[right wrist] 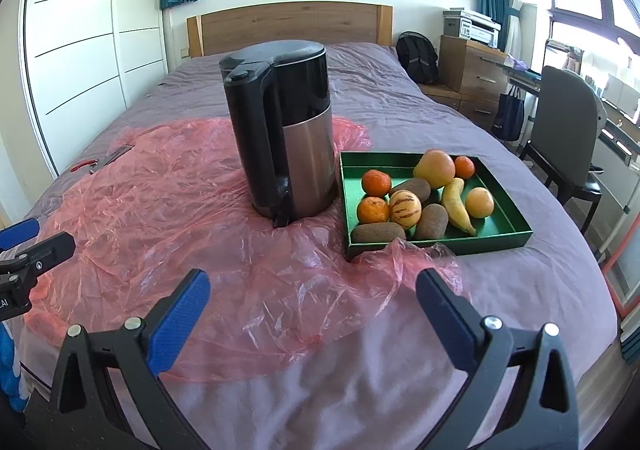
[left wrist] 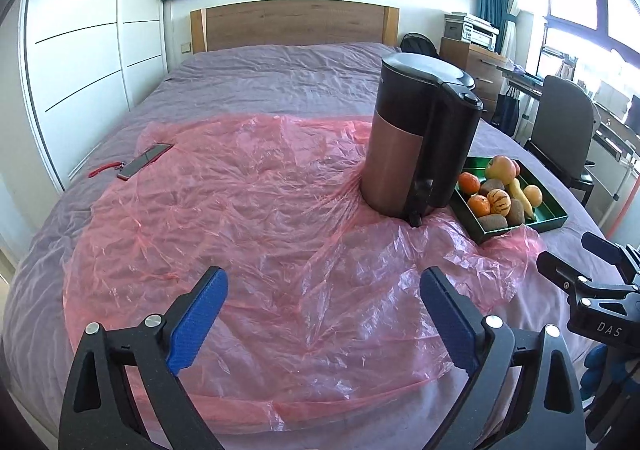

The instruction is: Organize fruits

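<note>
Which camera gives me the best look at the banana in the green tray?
The right wrist view: the banana lies fully visible in the green tray. In the left wrist view, the banana sits farther off, partly hidden behind other fruit.

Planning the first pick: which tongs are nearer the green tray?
Right. The right tongs sit just short of the green tray; the left tongs hang farther left, beyond the kettle.
</note>
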`<state>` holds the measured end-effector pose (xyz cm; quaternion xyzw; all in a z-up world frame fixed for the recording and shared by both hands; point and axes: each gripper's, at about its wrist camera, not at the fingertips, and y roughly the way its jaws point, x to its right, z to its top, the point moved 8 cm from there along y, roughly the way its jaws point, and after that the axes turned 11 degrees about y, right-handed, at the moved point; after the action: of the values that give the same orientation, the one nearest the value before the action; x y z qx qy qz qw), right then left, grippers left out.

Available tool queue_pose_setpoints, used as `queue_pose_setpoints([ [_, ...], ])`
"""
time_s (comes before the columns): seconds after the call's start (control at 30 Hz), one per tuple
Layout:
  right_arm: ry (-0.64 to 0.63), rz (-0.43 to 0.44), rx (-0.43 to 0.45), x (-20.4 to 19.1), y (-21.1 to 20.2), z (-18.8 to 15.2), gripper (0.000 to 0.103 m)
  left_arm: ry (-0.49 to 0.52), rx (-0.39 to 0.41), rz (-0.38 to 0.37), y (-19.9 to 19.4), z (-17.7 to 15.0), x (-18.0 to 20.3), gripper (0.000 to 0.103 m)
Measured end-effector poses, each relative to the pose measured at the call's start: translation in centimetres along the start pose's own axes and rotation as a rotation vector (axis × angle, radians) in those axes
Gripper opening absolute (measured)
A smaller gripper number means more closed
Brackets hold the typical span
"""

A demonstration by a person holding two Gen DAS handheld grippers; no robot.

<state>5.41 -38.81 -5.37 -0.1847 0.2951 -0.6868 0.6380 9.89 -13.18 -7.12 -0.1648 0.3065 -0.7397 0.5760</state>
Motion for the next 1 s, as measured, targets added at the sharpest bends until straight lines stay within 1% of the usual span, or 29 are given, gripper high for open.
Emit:
queue_pose_setpoints([
  [0.3, -0.010, -0.012, 0.017, 0.6, -0.4, 0.1, 0.103, 0.013, 0.008, -0.002, -0.4, 0.0, 0.2, 0.097],
  [0.47, -0.004, -0.027, 0.028, 1.4, -0.7, 0.1, 0.103, 0.022, -0.002, -0.014, -0.3, -0.2, 0.6, 0.097],
  [0.53, -0.001, -0.032, 0.032, 1.7, -0.7, 0.2, 0.103, 0.027, -0.008, -0.017, -0.2, -0.3, 0.6, 0.102],
  [0.63, 0.005, -0.041, 0.038, 2.2, -0.8, 0.4, 0.103, 0.030, -0.023, -0.038, -0.1, -0.5, 0.9, 0.102],
  [0.7, 0.007, -0.045, 0.040, 2.4, -0.8, 0.4, 0.103, 0.032, -0.023, -0.033, -0.1, -0.5, 0.9, 0.102],
  [1.0, 0.010, -0.048, 0.033, 2.8, -0.6, 0.3, 0.103, 0.037, 0.011, -0.033, -0.6, 0.0, 0.9, 0.102],
])
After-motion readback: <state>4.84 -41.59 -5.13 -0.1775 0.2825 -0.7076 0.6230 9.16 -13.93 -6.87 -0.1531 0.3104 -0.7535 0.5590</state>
